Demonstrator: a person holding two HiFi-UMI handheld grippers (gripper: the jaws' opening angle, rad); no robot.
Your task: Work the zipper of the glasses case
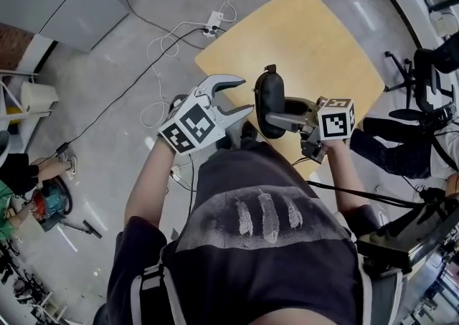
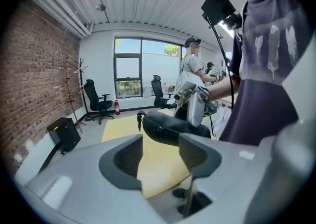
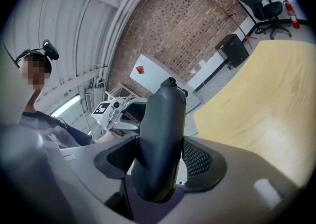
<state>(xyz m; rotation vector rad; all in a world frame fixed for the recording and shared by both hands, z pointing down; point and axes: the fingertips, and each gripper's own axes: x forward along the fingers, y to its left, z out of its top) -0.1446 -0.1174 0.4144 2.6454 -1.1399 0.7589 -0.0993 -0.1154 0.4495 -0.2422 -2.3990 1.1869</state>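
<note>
The black glasses case [image 1: 267,97] hangs upright in the air above the near edge of the wooden table [image 1: 308,36]. My right gripper [image 1: 276,115] is shut on its lower half. In the right gripper view the case [image 3: 160,134] fills the gap between both pads, and its zipper pull [image 3: 171,80] sits at the top end. My left gripper [image 1: 240,95] stands open just left of the case, with nothing between its jaws. In the left gripper view the case [image 2: 173,126] lies a little beyond the open pads, not touching them, and the zipper pull [image 2: 140,118] hangs at its left end.
A white power strip [image 1: 213,22] and loose cables lie on the floor beyond the table. Office chairs [image 1: 423,79] stand at the right. A seated person's legs [image 1: 50,169] show at the far left. Another person [image 2: 190,67] stands by the windows.
</note>
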